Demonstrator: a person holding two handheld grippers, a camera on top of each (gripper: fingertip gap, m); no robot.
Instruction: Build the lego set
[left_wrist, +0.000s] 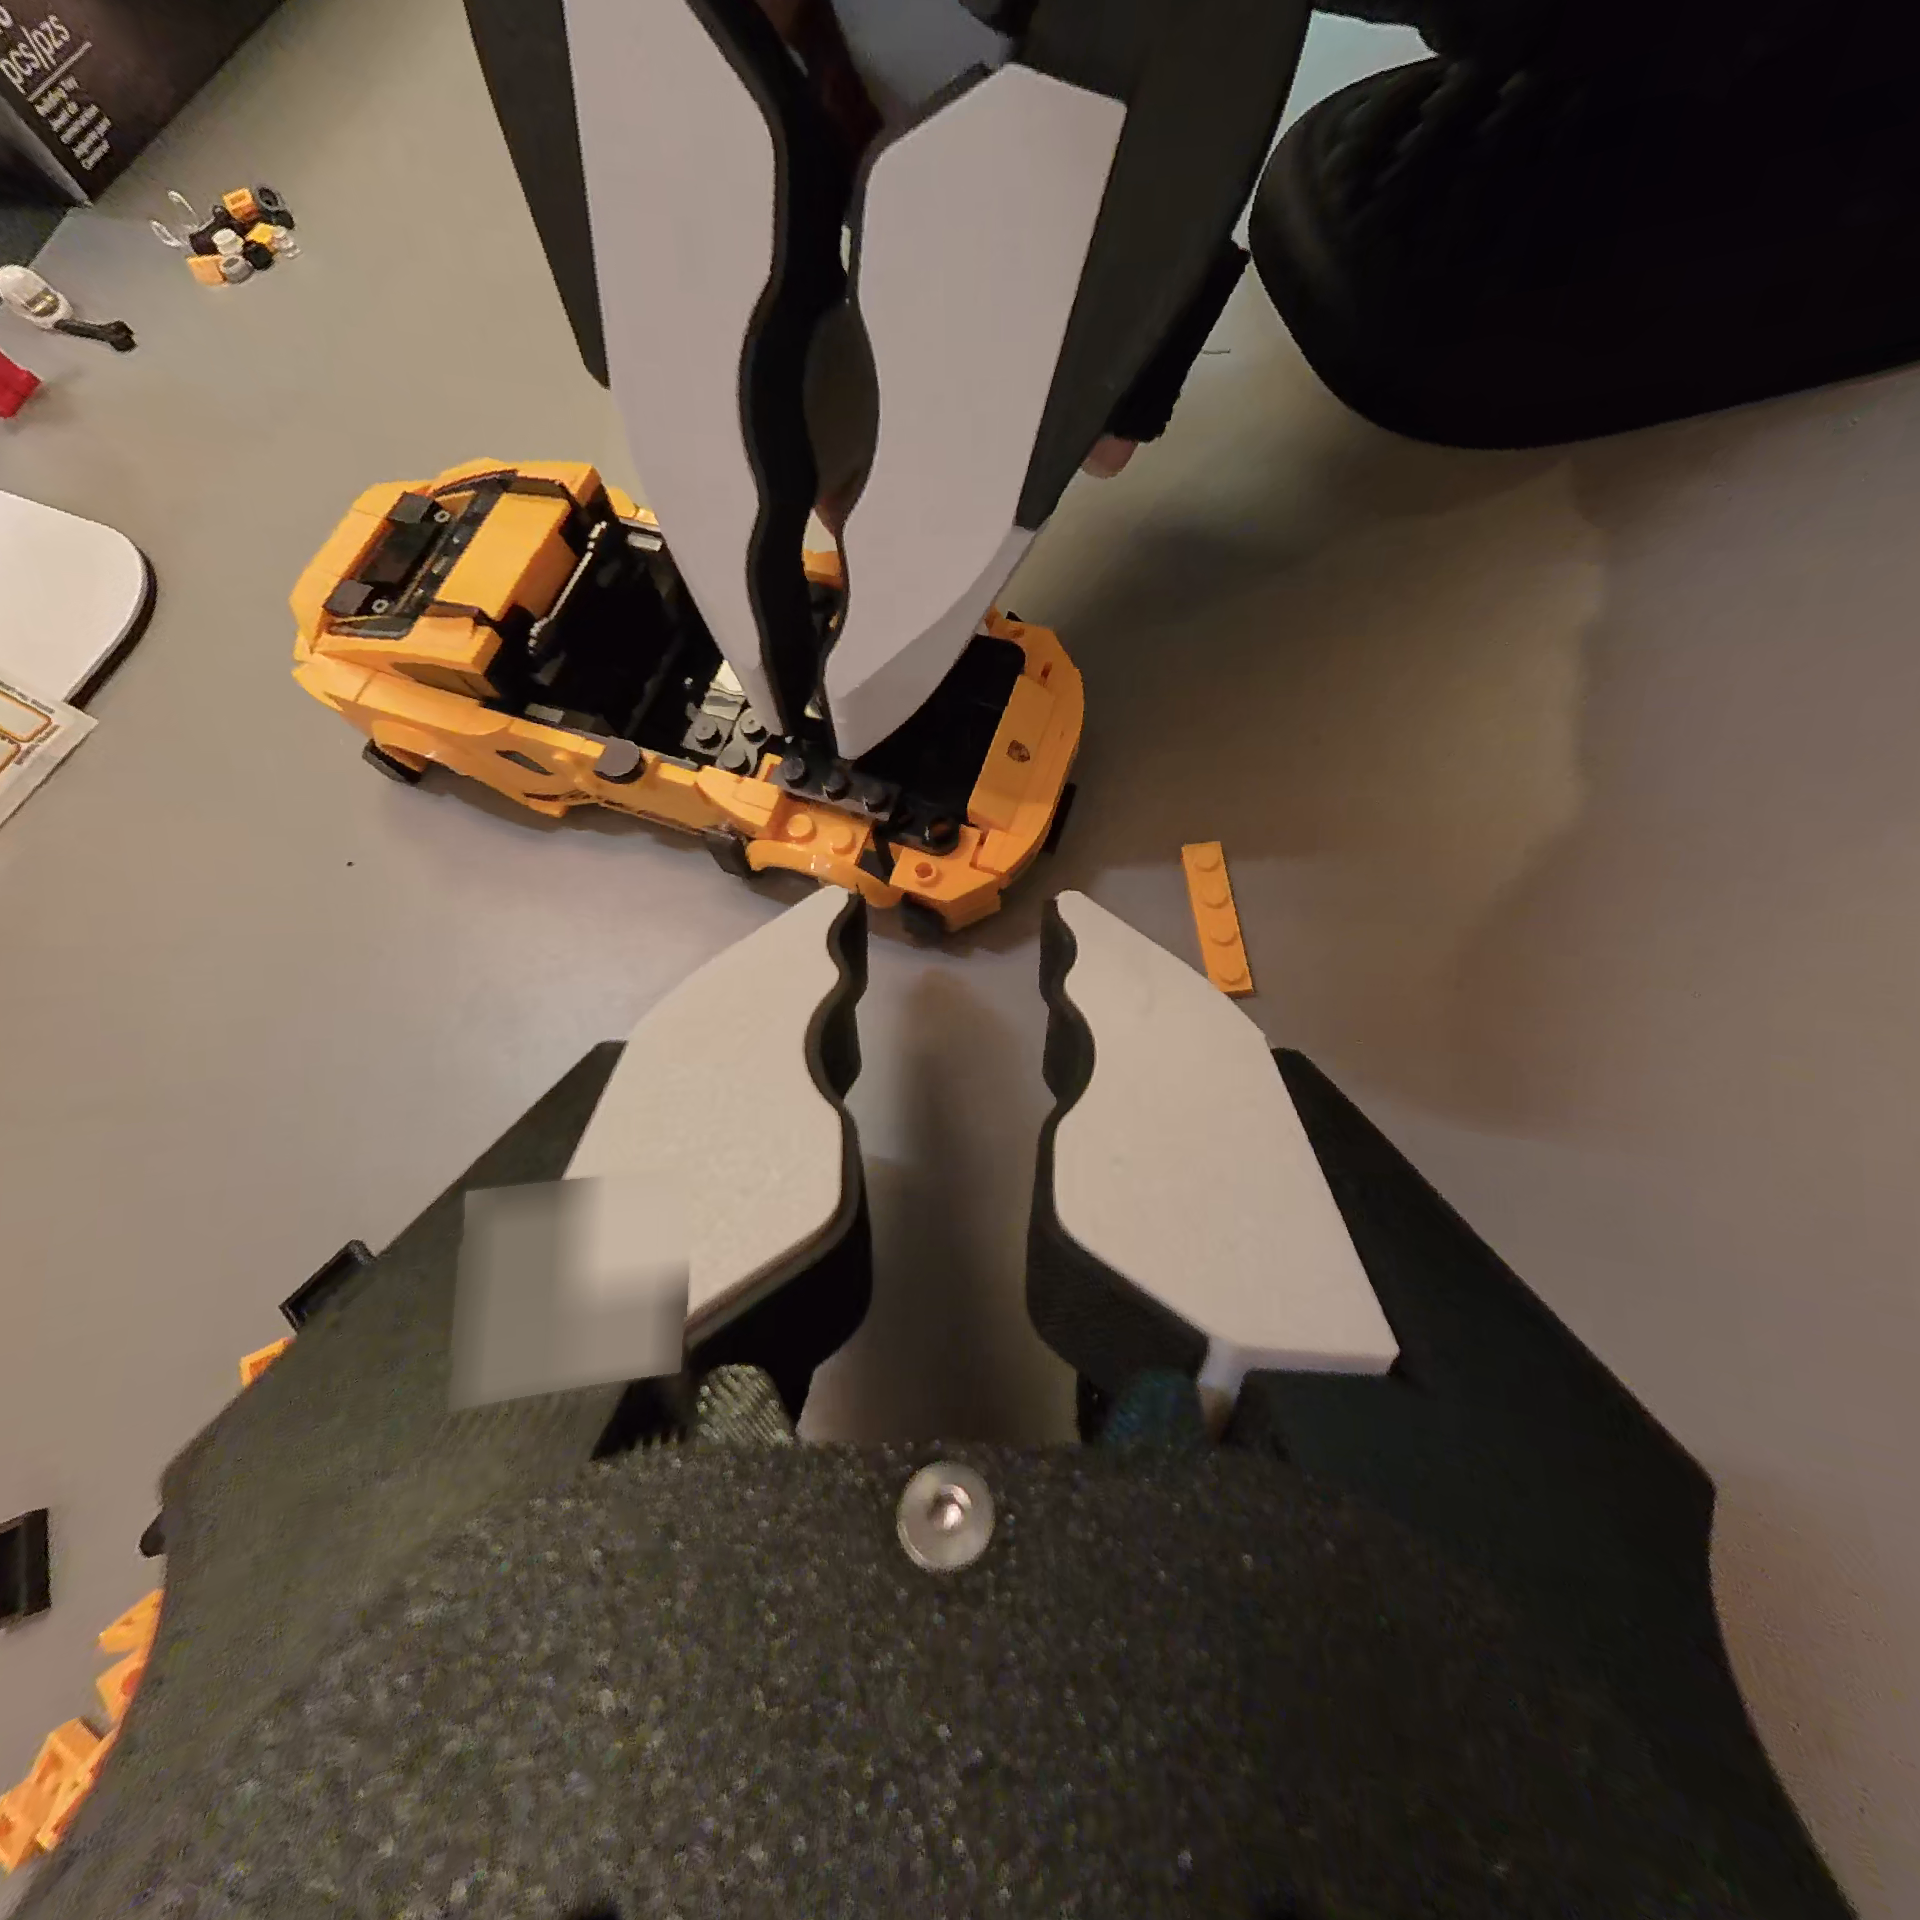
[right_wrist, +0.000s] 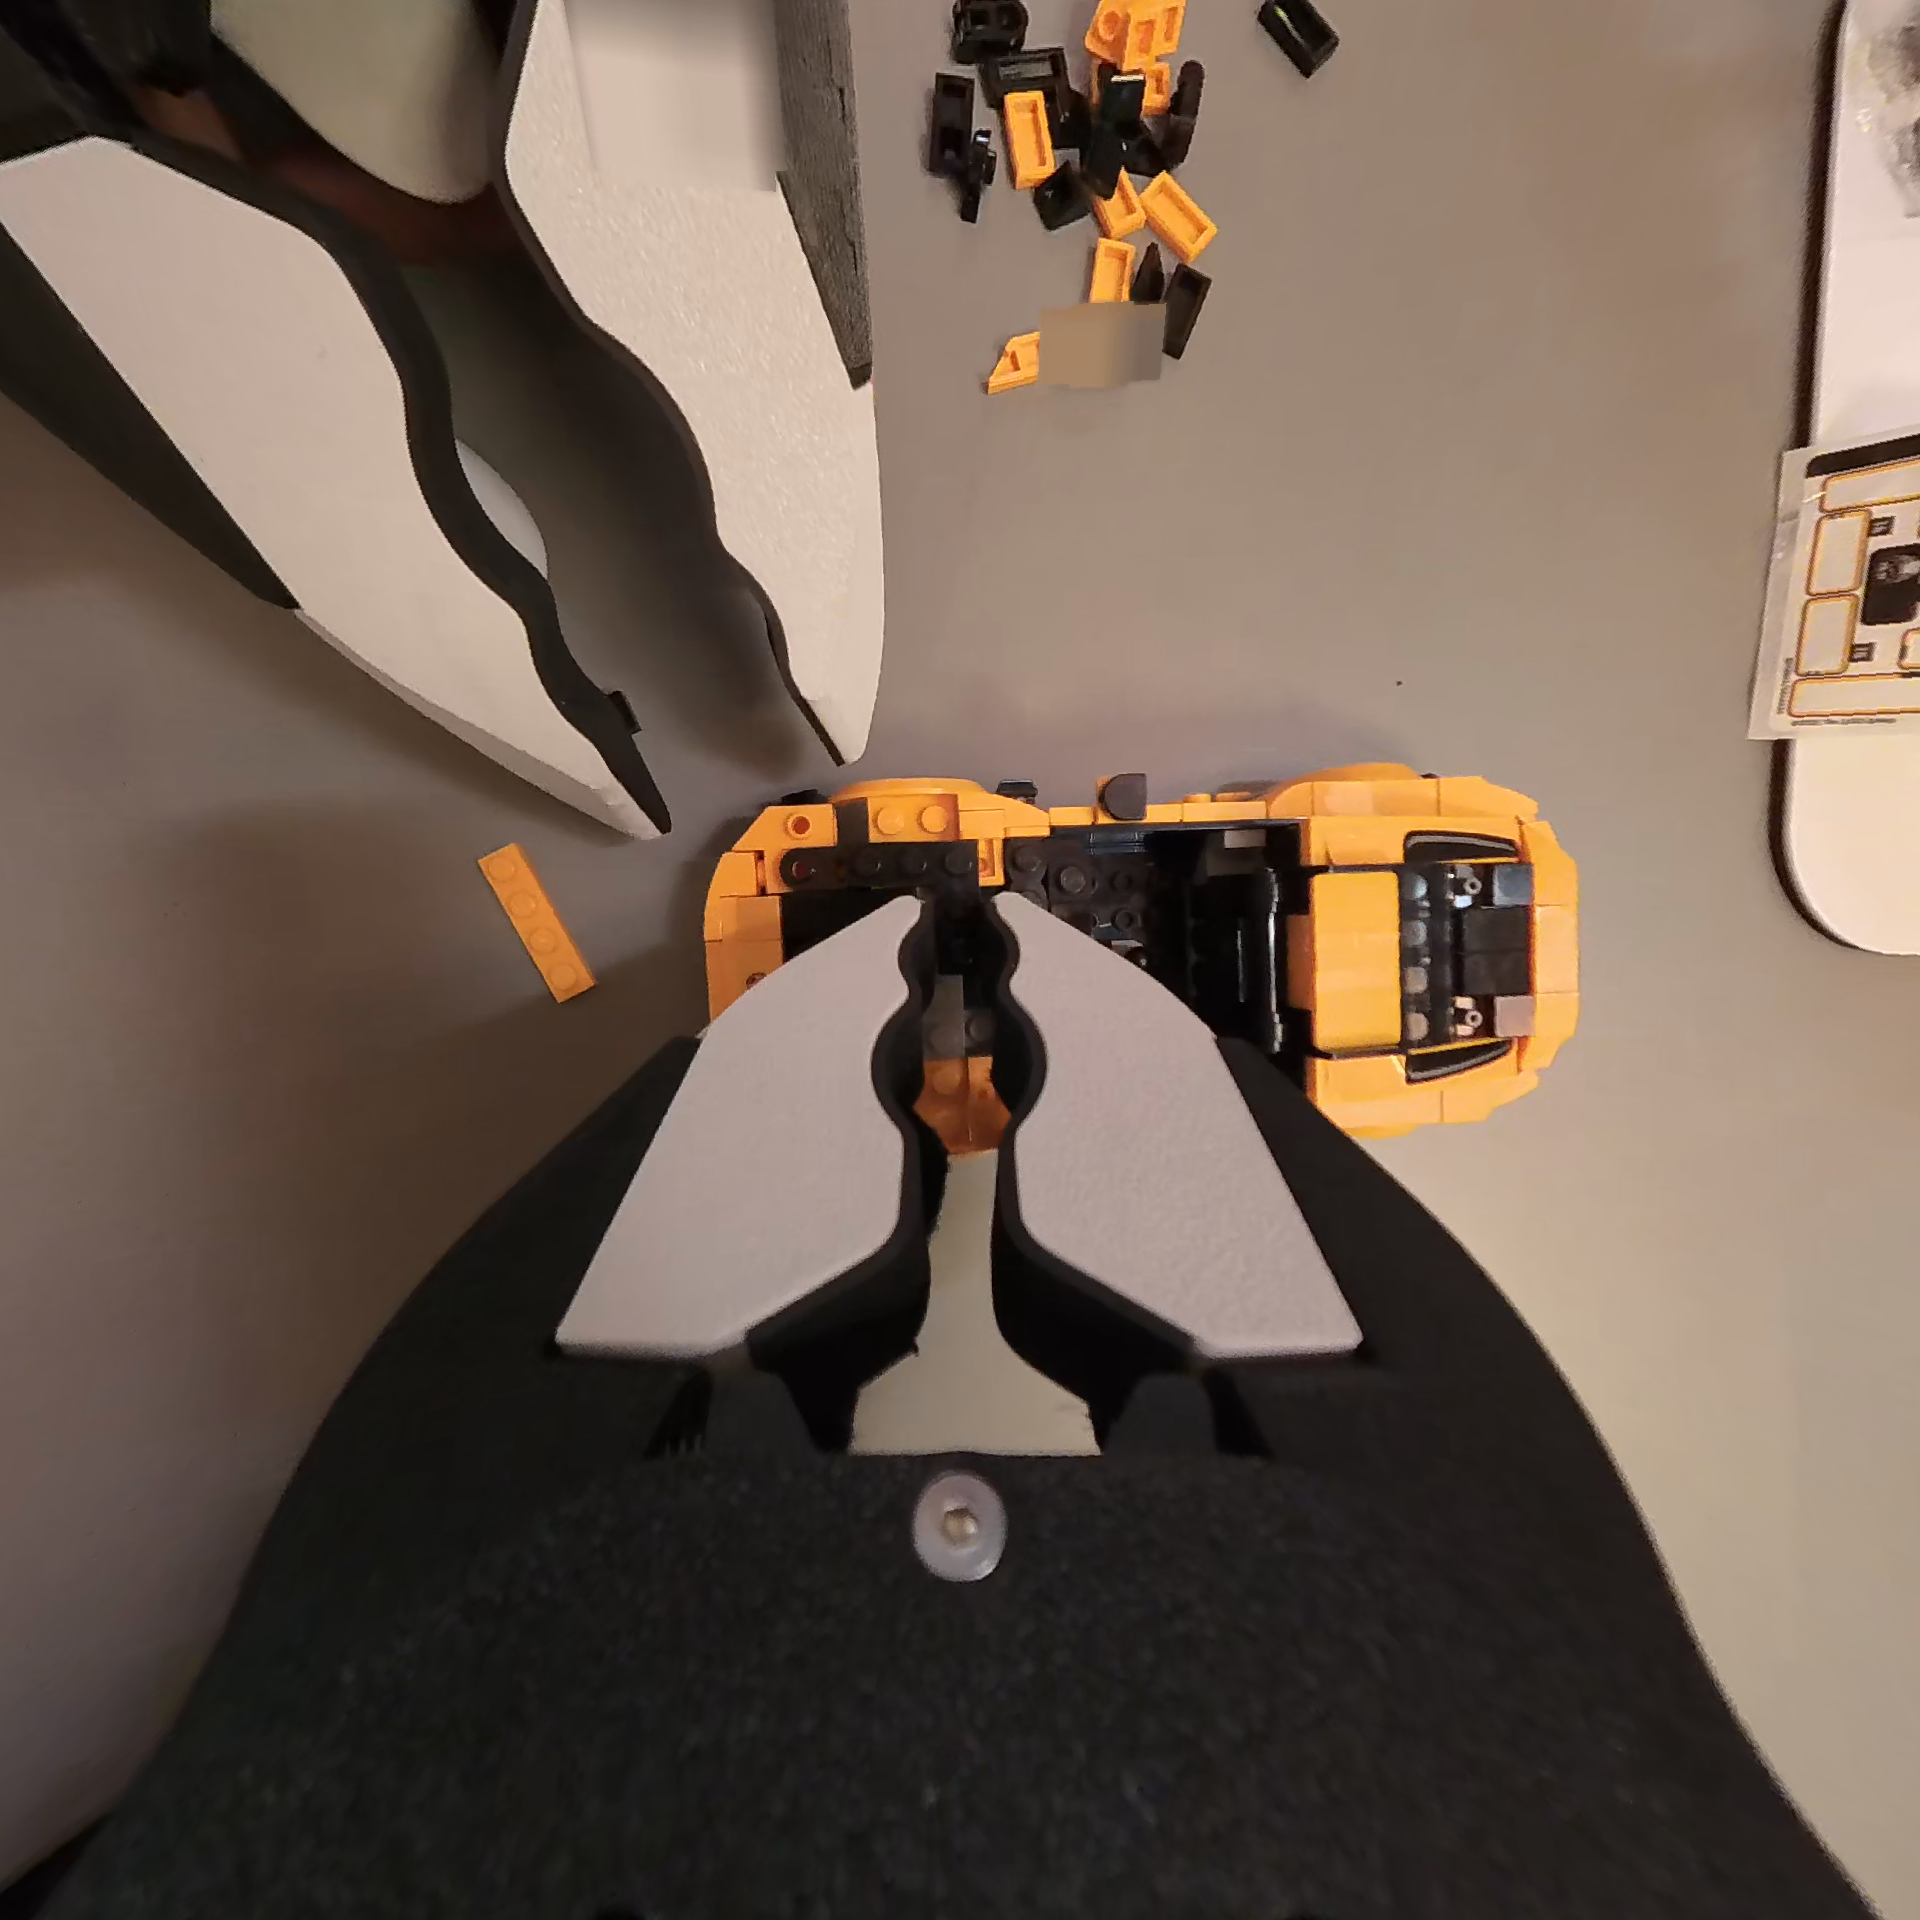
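While my right gripper (right_wrist: 961, 914), nearly closed, works the car (right_wrist: 1351, 935), the plate (left_wrist: 1216, 920) lies lengthwise just right of my open left gripper (left_wrist: 951, 925).

Bare grey table (right_wrist: 1351, 540) around the orange car (right_wrist: 1382, 977) (loose orange plate (right_wrist: 535, 923) just beside its nose).

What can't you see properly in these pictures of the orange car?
- Right wrist view: the right gripper covers part of the orange Lego car; whether it pinches anything is unclear.
- Left wrist view: the loose bricks are too small to identify.
- Right wrist view: the sticker sheet is cut off by the edge.
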